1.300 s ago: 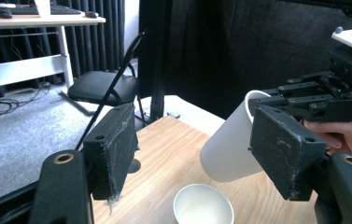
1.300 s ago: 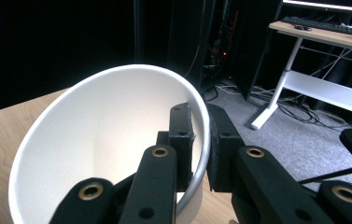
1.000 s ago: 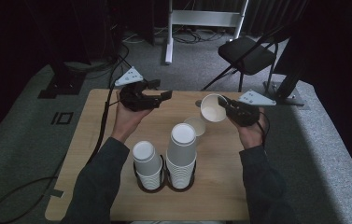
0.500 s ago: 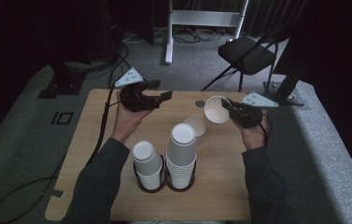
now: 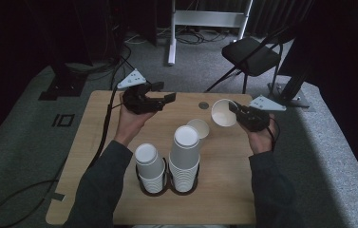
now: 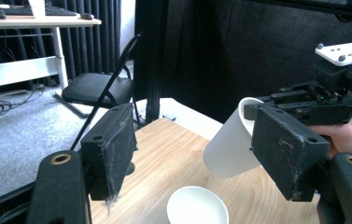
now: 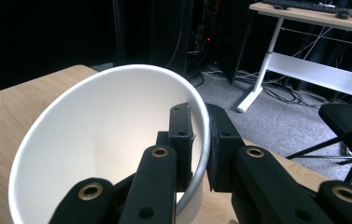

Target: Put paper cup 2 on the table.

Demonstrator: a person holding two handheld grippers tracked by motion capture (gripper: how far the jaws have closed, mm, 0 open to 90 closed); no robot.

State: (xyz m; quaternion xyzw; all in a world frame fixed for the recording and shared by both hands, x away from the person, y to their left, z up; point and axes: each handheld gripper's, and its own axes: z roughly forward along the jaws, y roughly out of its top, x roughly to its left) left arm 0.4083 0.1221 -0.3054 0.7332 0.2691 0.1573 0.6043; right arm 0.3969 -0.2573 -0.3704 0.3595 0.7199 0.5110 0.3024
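My right gripper [image 5: 234,110] [image 7: 200,119] is shut on the rim of a white paper cup [image 5: 221,114] [image 7: 103,140], one jaw inside the rim and one outside. The cup hangs tilted above the table's far right, its mouth toward the person. The same cup [image 6: 227,149] is in the left gripper view. My left gripper [image 5: 164,92] [image 6: 194,135] hovers over the far left of the wooden table [image 5: 119,199], jaws apart with nothing between them. A single white cup [image 5: 198,128] [image 6: 197,207] stands on the table between the grippers.
Two stacks of white cups [image 5: 150,164] [image 5: 185,152] stand in black ring holders near the front edge. A round grommet [image 5: 203,105] sits in the table's far edge. A black folding chair [image 5: 250,52] and a white desk frame [image 5: 205,19] stand beyond the table.
My right gripper has carried the held cup slightly to the right. The left gripper has stayed where it was.
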